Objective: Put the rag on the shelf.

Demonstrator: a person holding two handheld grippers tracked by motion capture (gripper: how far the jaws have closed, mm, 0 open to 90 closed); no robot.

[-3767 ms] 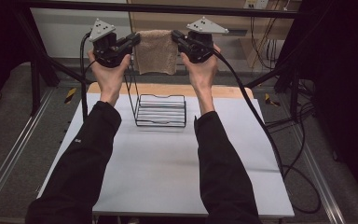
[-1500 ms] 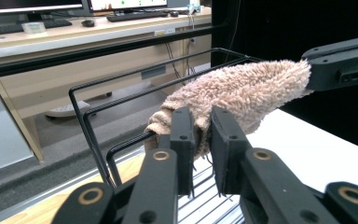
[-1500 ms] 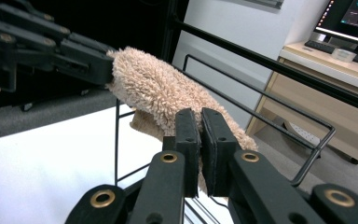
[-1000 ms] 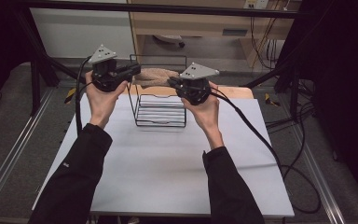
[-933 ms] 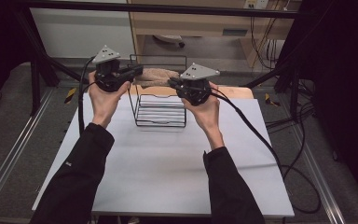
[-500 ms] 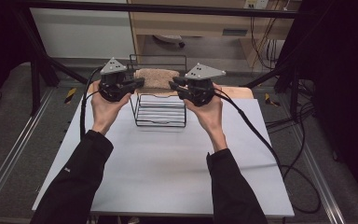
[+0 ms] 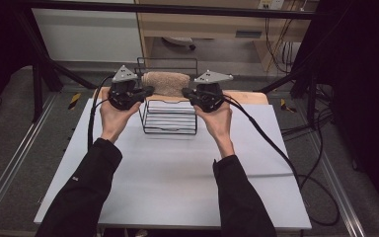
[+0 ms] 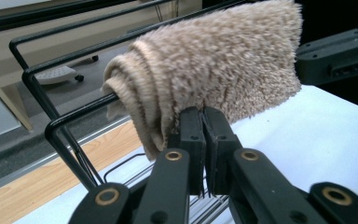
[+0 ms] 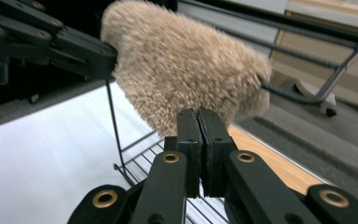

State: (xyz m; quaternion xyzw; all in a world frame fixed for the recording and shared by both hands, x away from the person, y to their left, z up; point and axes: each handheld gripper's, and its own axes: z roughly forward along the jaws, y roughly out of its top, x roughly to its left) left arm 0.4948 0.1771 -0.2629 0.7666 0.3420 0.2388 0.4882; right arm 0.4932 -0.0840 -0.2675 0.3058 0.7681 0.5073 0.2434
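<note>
A beige terry towel (image 7: 165, 83) lies draped over the top bar of a black wire rack (image 7: 170, 129) at the far middle of the white table. My left gripper (image 7: 150, 90) is at the towel's left end and my right gripper (image 7: 185, 93) at its right end. In the left gripper view the jaws (image 8: 204, 112) are shut, their tips pinching the hanging edge of the towel (image 8: 214, 65). The right gripper view shows the same: jaws (image 9: 198, 112) shut at the lower edge of the towel (image 9: 182, 70), with the left gripper (image 9: 51, 42) beyond it.
The rack's bars (image 8: 51, 135) bend round just behind the towel. A wooden strip (image 7: 246, 96) runs along the table's far edge. The white tabletop (image 7: 177, 173) stretches towards the person. Cables (image 7: 276, 148) trail off to the right, and dark frame posts stand at both sides.
Both hands have come down from holding the towel spread high. The towel now rests over the rack's top bar, and the left gripper has sunk a little further.
</note>
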